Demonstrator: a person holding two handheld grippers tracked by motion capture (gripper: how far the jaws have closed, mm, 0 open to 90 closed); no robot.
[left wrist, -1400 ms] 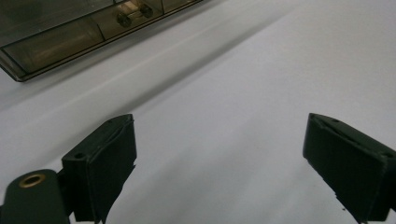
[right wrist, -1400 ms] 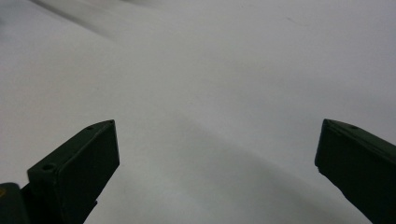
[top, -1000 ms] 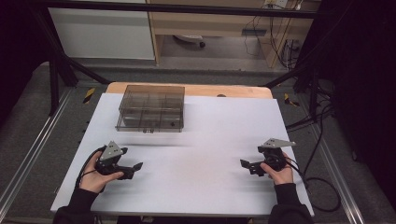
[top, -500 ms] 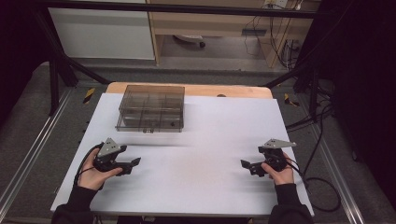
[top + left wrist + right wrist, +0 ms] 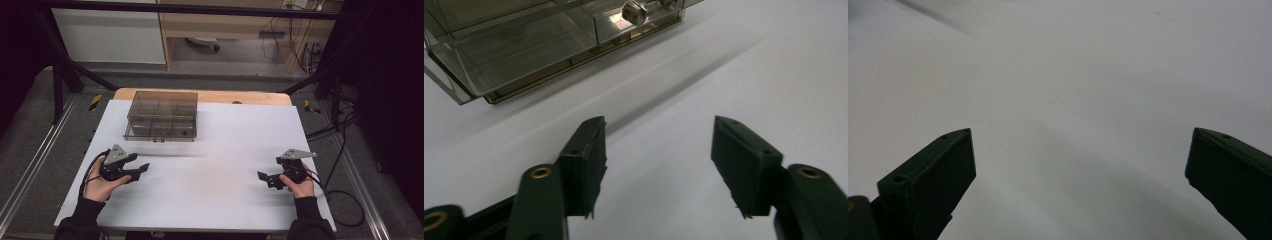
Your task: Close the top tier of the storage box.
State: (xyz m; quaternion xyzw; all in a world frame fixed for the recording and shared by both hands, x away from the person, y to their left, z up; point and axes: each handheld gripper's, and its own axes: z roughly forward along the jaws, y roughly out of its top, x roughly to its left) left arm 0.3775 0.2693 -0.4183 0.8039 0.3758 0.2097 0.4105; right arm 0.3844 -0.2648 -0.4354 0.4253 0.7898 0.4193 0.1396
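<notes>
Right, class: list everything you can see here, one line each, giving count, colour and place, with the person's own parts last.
box: one, clear smoky plastic with compartments, far left part of the table, lid shut
bolt: one, silver, inside the box, seen in the left gripper view
table: one, white top with a wooden strip along the far edge
cabinet: one, white, on the floor beyond the table
cables: several, black, on the floor to the right
left gripper: one, black with a grey plate, near left; jaws apart with nothing between them, have just been closing
right gripper: one, black with a grey plate, near right, jaws wide apart over bare table
hands: two, one on each gripper, dark sleeves
</notes>
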